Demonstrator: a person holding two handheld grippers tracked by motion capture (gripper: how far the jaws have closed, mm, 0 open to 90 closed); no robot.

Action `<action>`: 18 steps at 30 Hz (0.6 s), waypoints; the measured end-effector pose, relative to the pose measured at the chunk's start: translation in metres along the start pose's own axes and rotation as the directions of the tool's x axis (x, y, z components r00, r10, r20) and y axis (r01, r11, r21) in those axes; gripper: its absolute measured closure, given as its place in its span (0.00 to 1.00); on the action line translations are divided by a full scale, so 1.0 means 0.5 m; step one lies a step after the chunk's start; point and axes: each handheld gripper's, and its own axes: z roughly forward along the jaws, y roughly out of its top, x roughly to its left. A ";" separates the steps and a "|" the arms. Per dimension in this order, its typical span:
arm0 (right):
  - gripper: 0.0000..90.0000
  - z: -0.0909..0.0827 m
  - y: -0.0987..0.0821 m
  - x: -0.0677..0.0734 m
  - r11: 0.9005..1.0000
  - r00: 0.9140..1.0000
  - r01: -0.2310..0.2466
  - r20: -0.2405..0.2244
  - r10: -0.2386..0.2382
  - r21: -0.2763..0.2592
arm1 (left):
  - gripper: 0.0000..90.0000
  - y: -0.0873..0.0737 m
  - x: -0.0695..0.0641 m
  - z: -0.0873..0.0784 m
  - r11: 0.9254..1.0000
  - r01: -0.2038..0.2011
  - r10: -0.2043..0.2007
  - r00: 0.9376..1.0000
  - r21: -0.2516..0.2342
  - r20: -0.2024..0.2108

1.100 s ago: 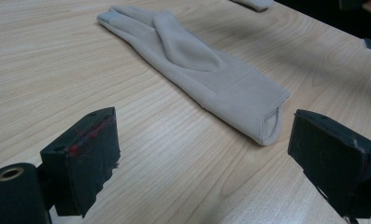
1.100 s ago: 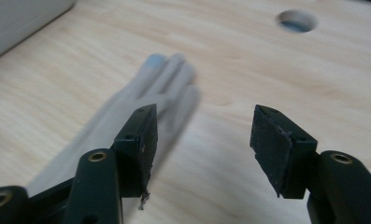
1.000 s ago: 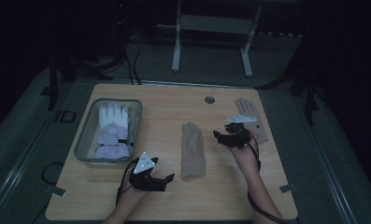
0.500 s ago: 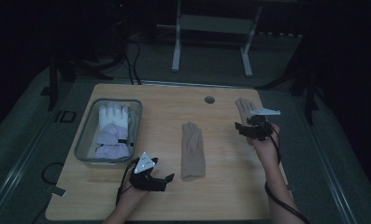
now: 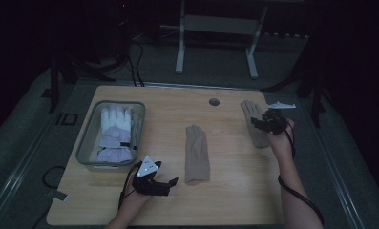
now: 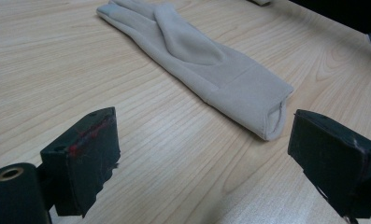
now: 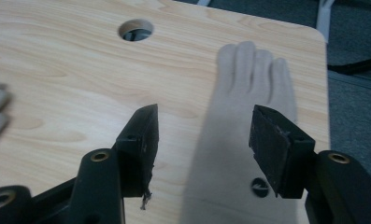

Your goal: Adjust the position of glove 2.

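Right gripper [image 7: 199,140] wide, hovering over right beige glove [image 7: 248,140], long axis near-far. Left gripper [image 6: 211,154] wide, idle near middle glove [image 6: 197,60].

Left gripper [image 5: 170,182] sits low near the person's edge, held by the left hand [image 5: 135,199], jaws spread wide with nothing between them, grey three-cornered plate on top. Right gripper [image 5: 256,121] is way further out, right forearm [image 5: 294,191] stretched forward, its cable looping along the wrist. Its jaws are parted too, pointing down and forward, not clamped on anything.
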 end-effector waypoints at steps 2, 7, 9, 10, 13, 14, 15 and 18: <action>0.48 0.007 0.002 -0.011 1.000 1.000 -0.004 0.006 0.004 0.002 | 0.10 0.000 0.000 0.000 1.000 0.001 -0.001 1.000 0.000 0.001; 0.48 0.026 0.000 -0.041 0.999 0.999 -0.046 0.011 0.046 0.007 | 0.11 -0.001 0.000 -0.001 1.000 0.000 0.000 1.000 0.001 0.001; 0.48 0.032 -0.006 -0.052 0.998 0.998 -0.067 0.019 0.067 0.000 | 0.11 -0.001 0.001 0.000 1.000 0.002 -0.002 1.000 0.000 0.003; 0.48 0.036 -0.009 -0.057 0.996 0.996 -0.085 0.012 0.085 0.000 | 0.11 -0.001 0.001 0.000 1.000 0.004 -0.004 1.000 0.000 0.003; 0.48 0.053 -0.019 -0.063 0.997 0.996 -0.080 0.035 0.080 0.021 | 0.11 -0.001 0.001 0.000 1.000 0.006 -0.006 1.000 -0.001 0.005; 0.48 0.059 -0.021 -0.065 0.995 0.995 -0.091 0.033 0.090 0.029 | 0.11 -0.001 0.001 0.000 1.000 0.006 -0.006 1.000 0.000 0.004; 0.48 0.065 -0.024 -0.066 0.996 0.995 -0.087 0.040 0.086 0.034 | 0.11 -0.001 0.000 0.000 1.000 0.004 -0.004 1.000 -0.001 0.004; 0.49 0.085 -0.030 -0.068 0.994 0.995 -0.087 0.046 0.085 0.061 | 0.11 -0.001 0.000 0.000 1.000 0.006 -0.006 1.000 -0.001 0.006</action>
